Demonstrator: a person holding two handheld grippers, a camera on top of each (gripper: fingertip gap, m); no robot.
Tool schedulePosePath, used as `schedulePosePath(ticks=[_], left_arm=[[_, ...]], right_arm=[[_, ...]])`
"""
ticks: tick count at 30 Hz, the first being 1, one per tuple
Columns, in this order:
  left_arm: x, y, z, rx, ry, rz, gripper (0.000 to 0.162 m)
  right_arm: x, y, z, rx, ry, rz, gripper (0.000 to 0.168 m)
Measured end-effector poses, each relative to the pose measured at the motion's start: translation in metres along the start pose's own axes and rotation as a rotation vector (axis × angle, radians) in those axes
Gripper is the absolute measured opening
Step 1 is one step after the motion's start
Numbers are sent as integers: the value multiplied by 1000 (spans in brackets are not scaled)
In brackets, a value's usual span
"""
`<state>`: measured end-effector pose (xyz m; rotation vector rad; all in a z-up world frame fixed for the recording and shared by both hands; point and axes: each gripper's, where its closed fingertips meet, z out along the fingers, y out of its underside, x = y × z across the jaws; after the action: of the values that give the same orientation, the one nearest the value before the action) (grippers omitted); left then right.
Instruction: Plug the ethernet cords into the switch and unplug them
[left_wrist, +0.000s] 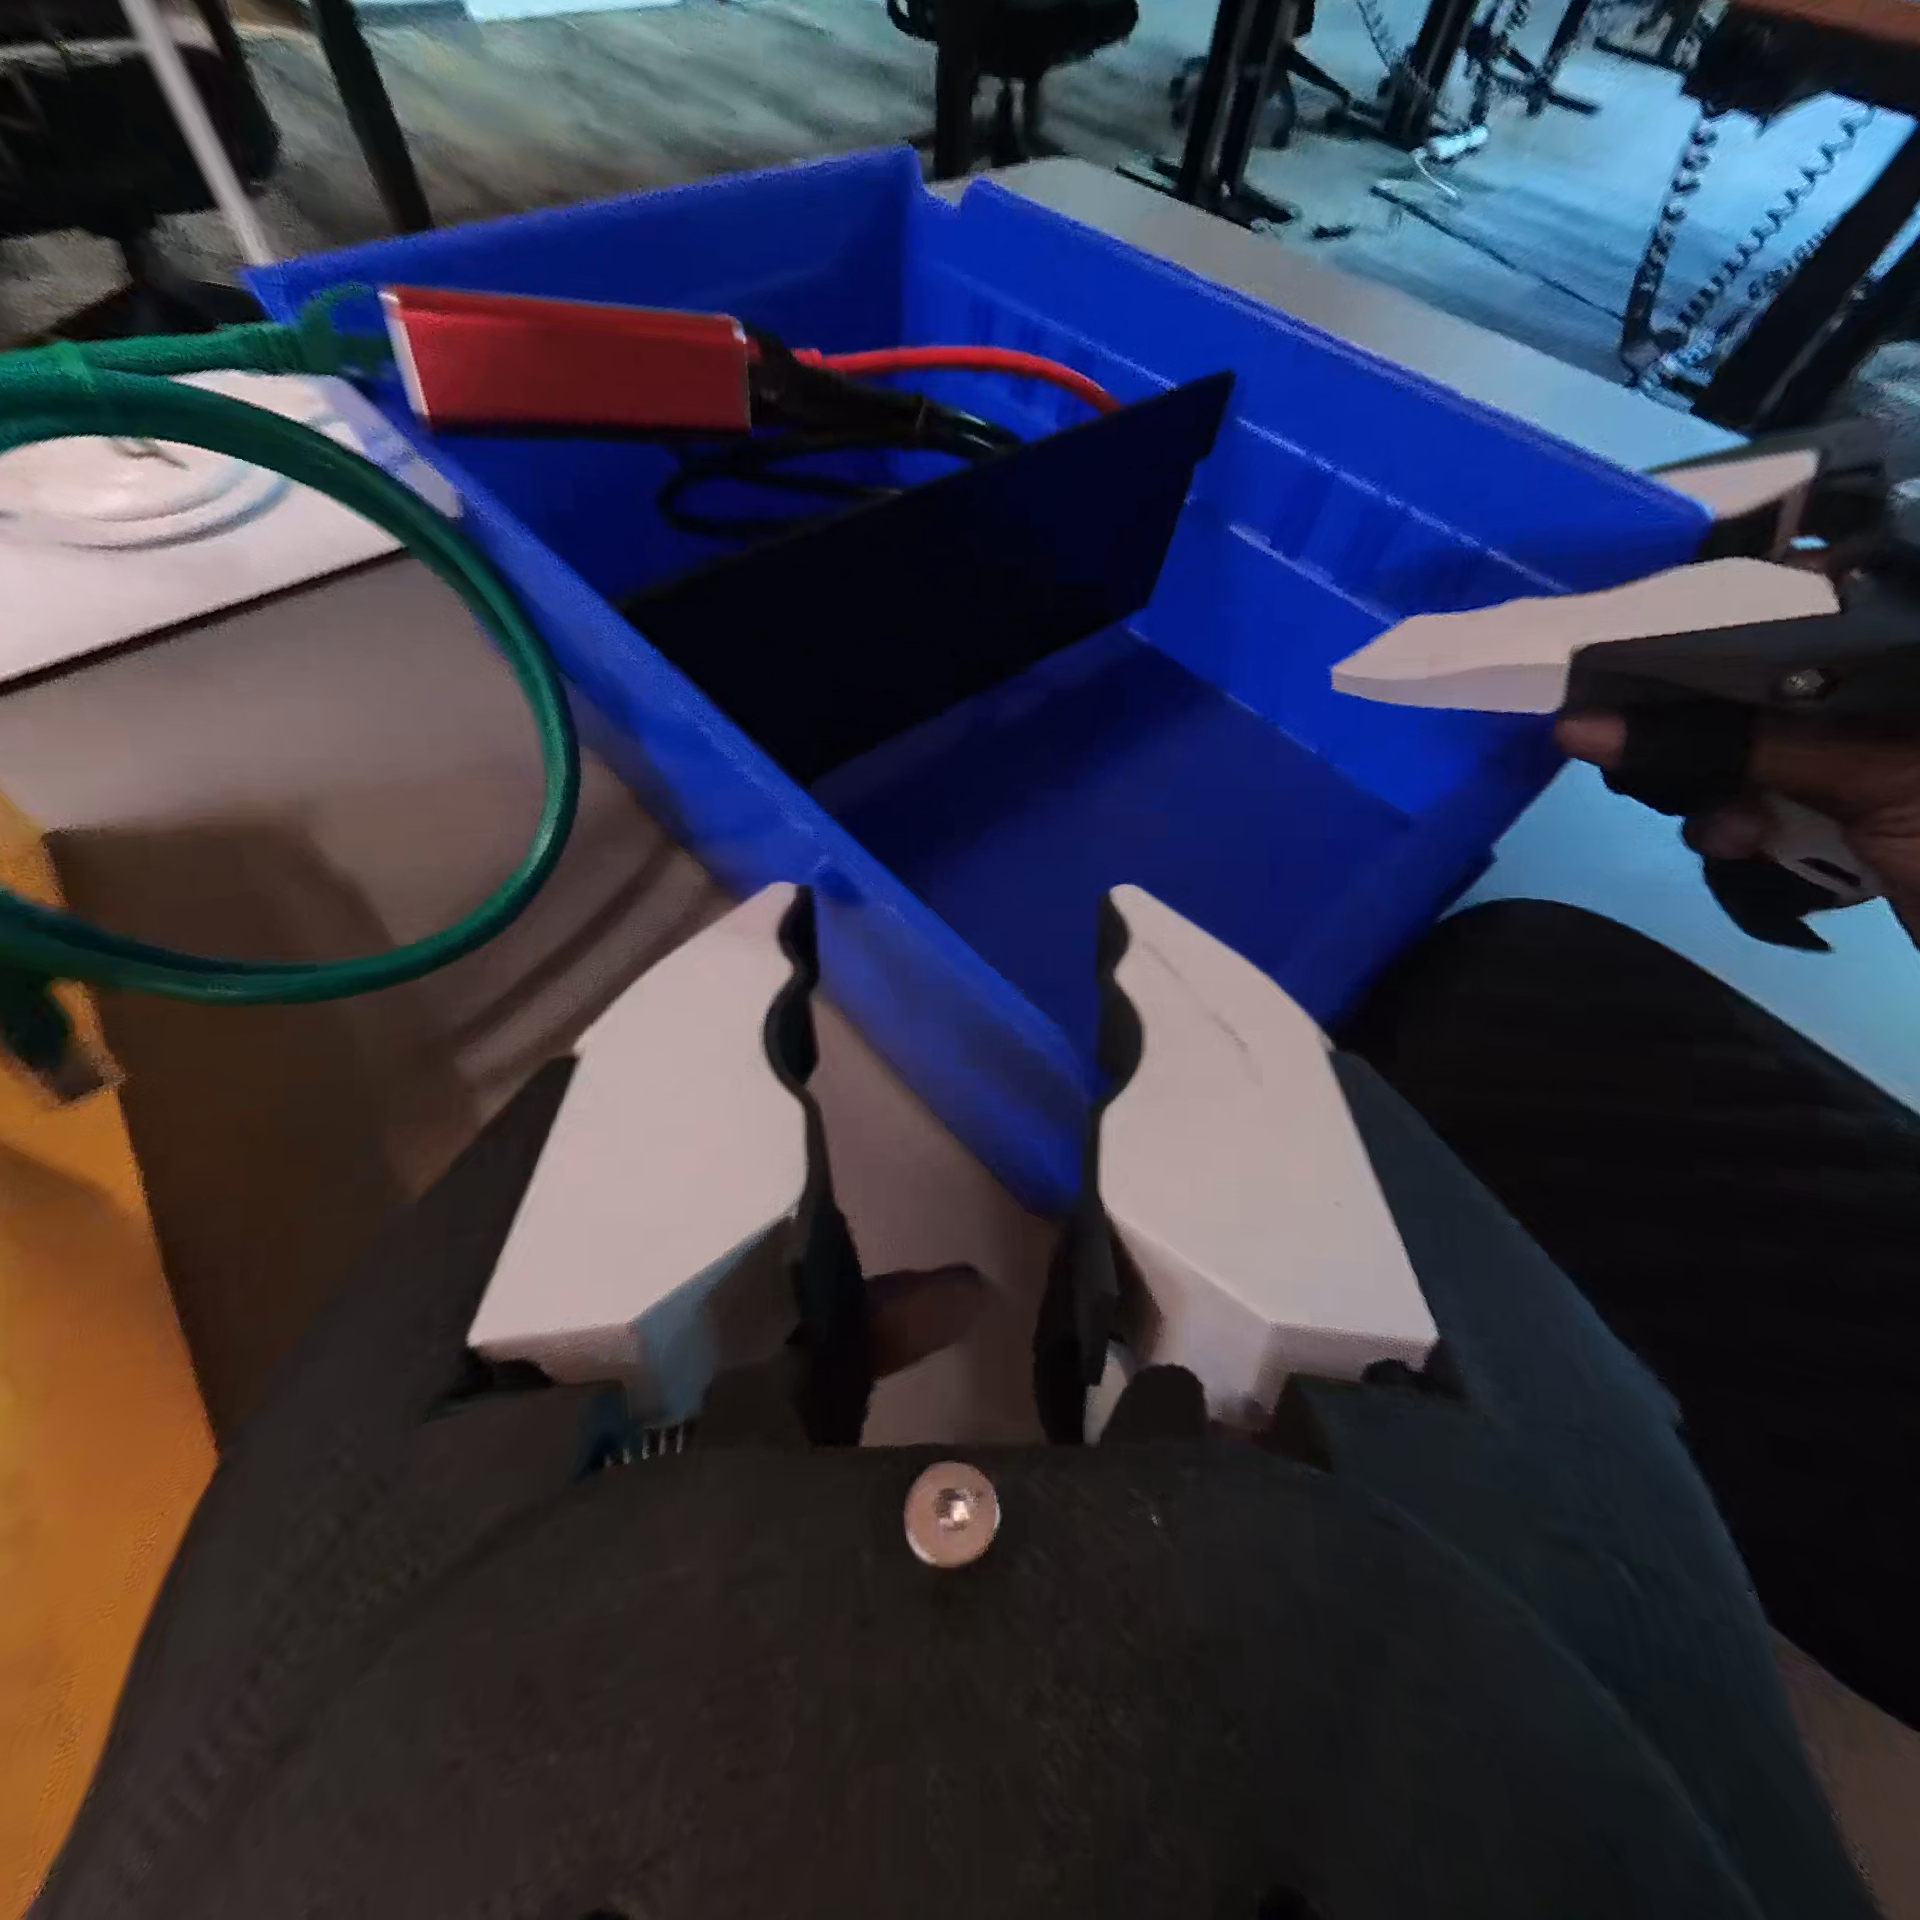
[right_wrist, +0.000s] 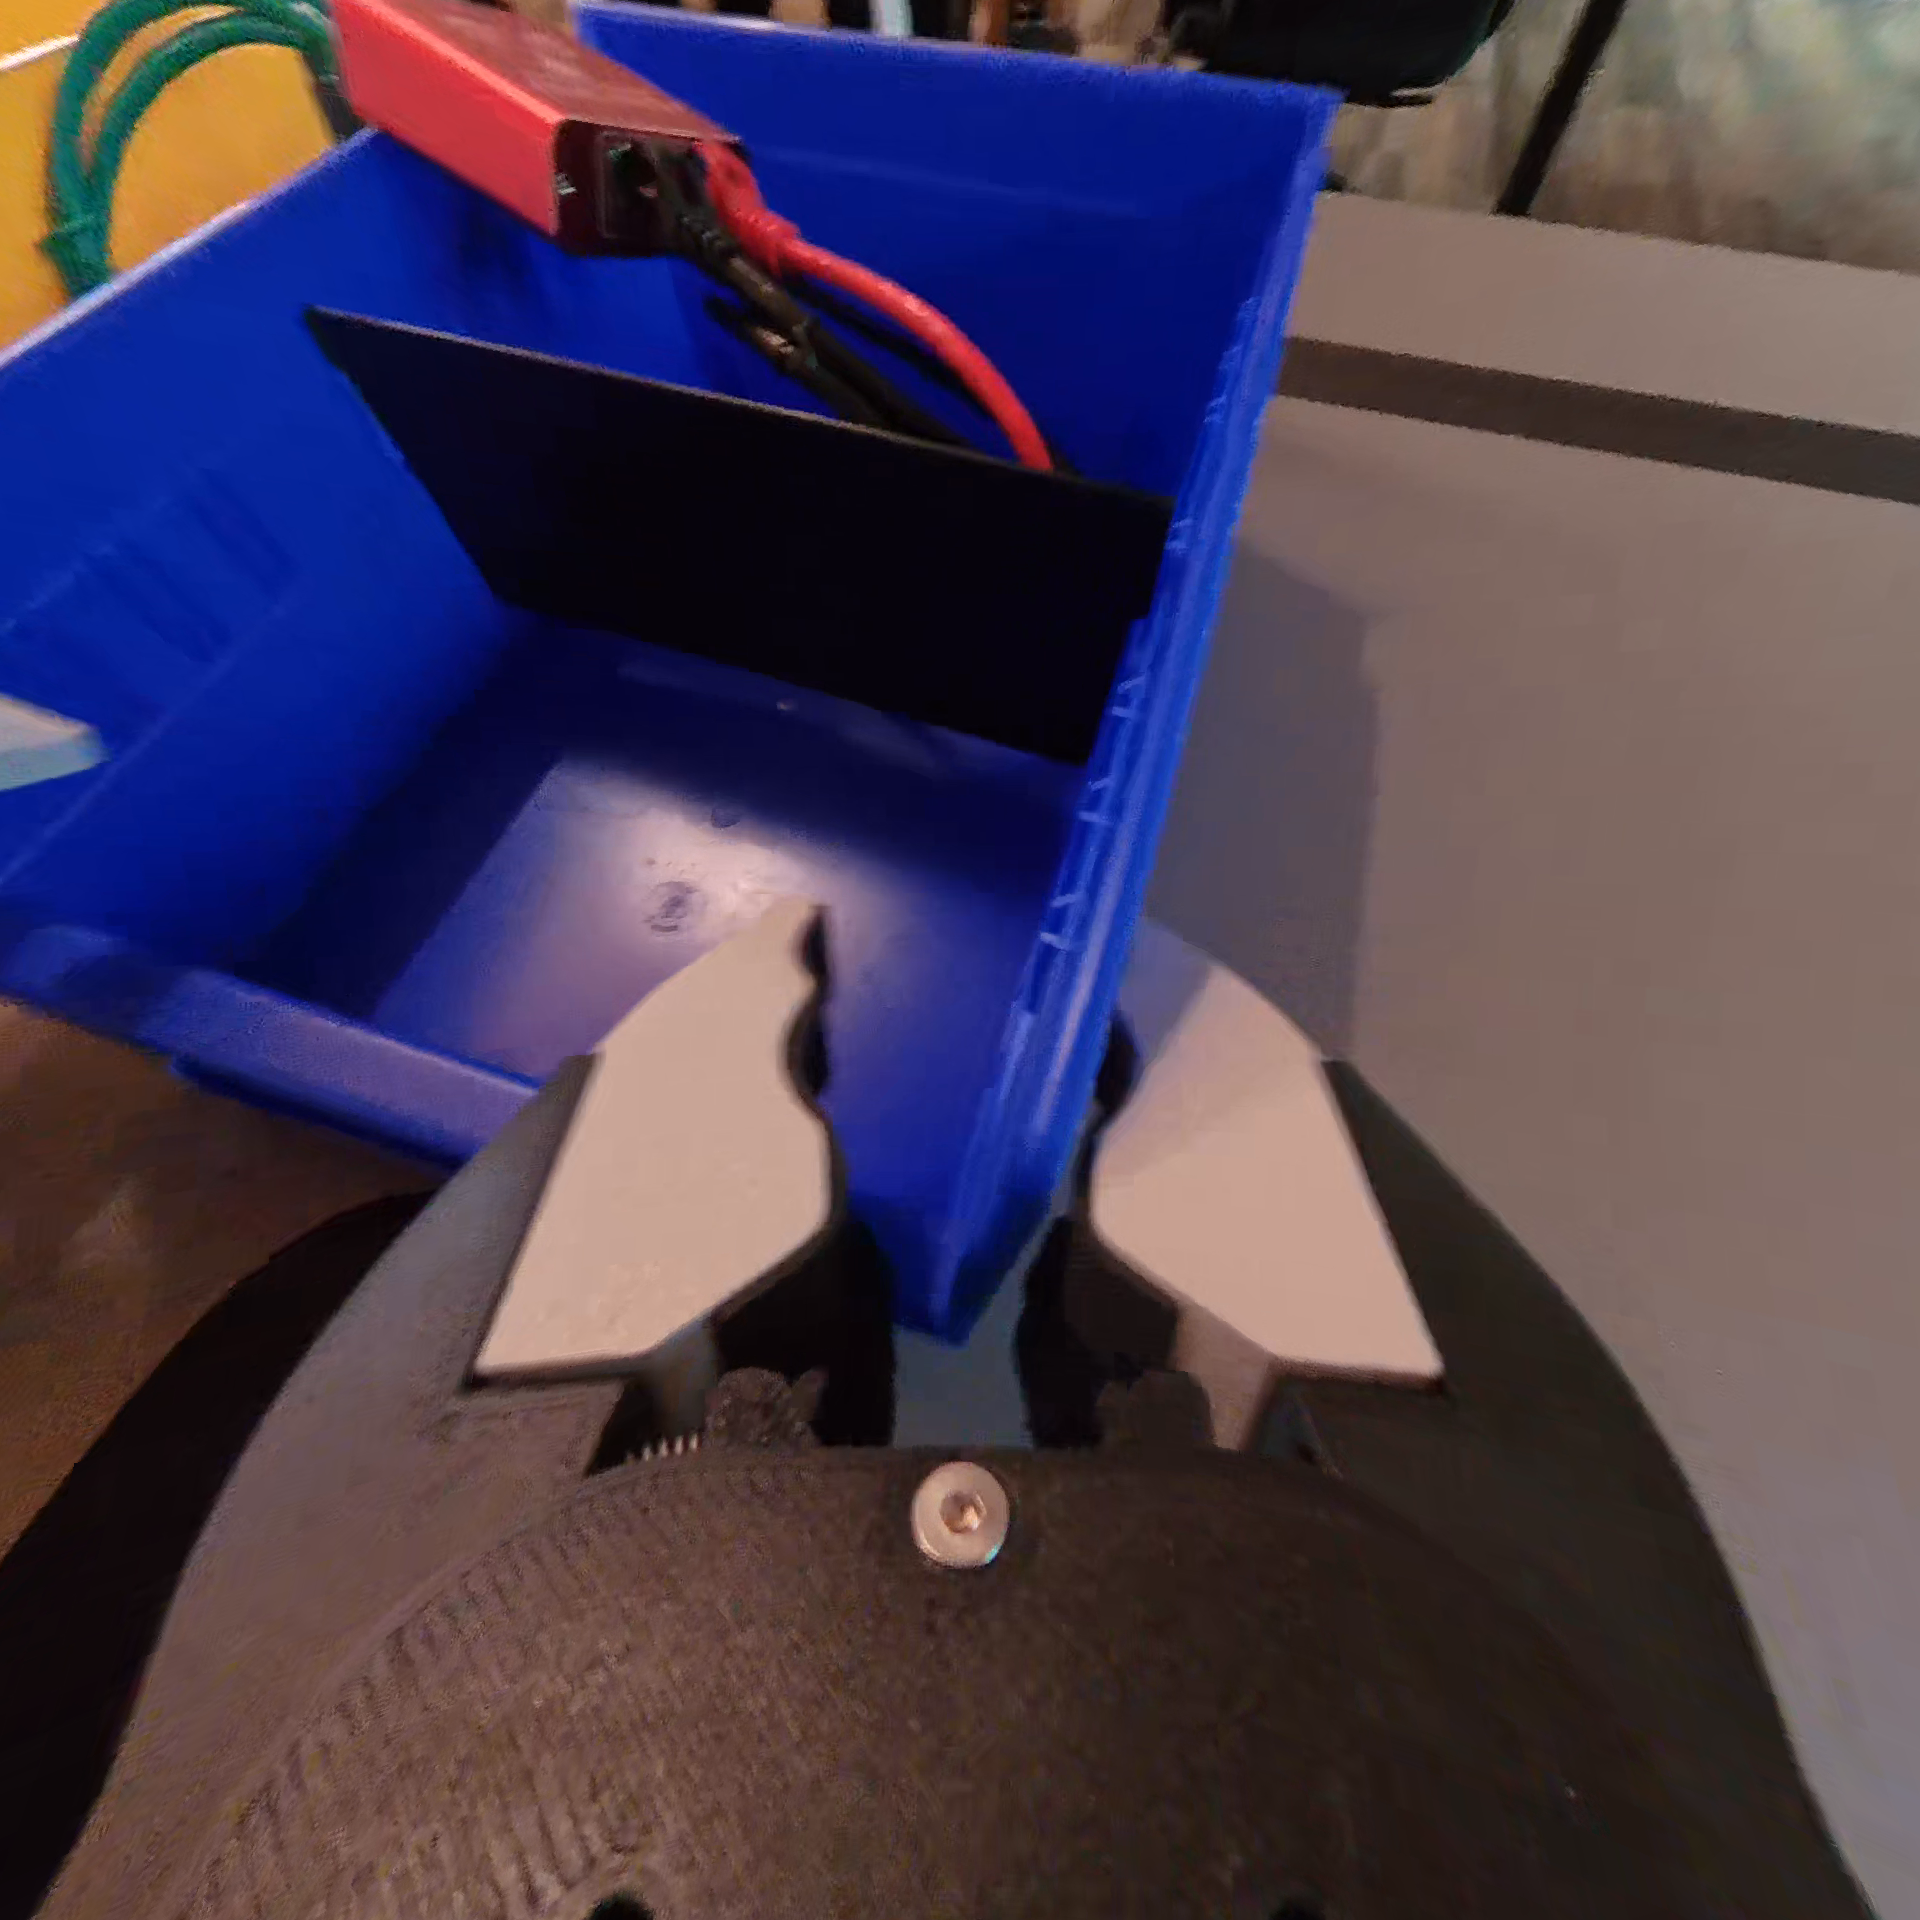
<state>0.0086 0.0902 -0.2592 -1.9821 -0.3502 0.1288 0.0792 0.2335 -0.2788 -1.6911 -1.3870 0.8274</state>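
A red switch (left_wrist: 571, 353) lies across the far end of a blue bin (left_wrist: 1299, 499). It also shows in the right wrist view (right_wrist: 488, 114). Green ethernet cords (left_wrist: 499, 623) run from its far end and loop left outside the bin; one green plug (left_wrist: 47, 1039) hangs loose. My left gripper (left_wrist: 953, 904) straddles the bin's left wall near the front corner and is shut on it. My right gripper (right_wrist: 971, 925) is shut on the bin's right wall (right_wrist: 1195, 623), one finger inside and one outside. It also shows in the left wrist view (left_wrist: 1507, 577).
A black divider (left_wrist: 935, 582) splits the bin. Red and black cables (right_wrist: 935, 332) leave the switch's near end behind it. The bin sits on a grey table (right_wrist: 1558, 831). A pale box (left_wrist: 312, 779) and a yellow surface (left_wrist: 62, 1351) lie left. Desk legs stand behind.
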Motion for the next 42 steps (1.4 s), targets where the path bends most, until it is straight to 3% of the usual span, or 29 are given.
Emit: schedulePosePath(ticks=[2,6,10,15,22,30,36,42], left_arm=[[-6,-2,3,1,-55,42,42],[-12,-5,6,-8,-152,152,28],[-5,-22,-2,57,-188,236,25],[-5,-71,-29,103,-215,312,24],[-44,-112,-87,127,-331,330,22],[-123,-84,-190,97,-621,270,21],[-176,-50,-281,28,-826,246,21],[-205,-19,-375,-70,-994,257,20]], right_arm=[[5,1,3,-2,41,-18,27],[12,1,0,-12,159,-112,18],[18,-12,-14,70,220,-89,14],[13,-54,-43,154,258,-77,15],[-31,-121,-44,194,203,-142,17],[-148,-170,8,246,-25,-243,15],[-265,-183,47,256,-248,-280,15],[-378,-184,58,271,-451,-290,17]])
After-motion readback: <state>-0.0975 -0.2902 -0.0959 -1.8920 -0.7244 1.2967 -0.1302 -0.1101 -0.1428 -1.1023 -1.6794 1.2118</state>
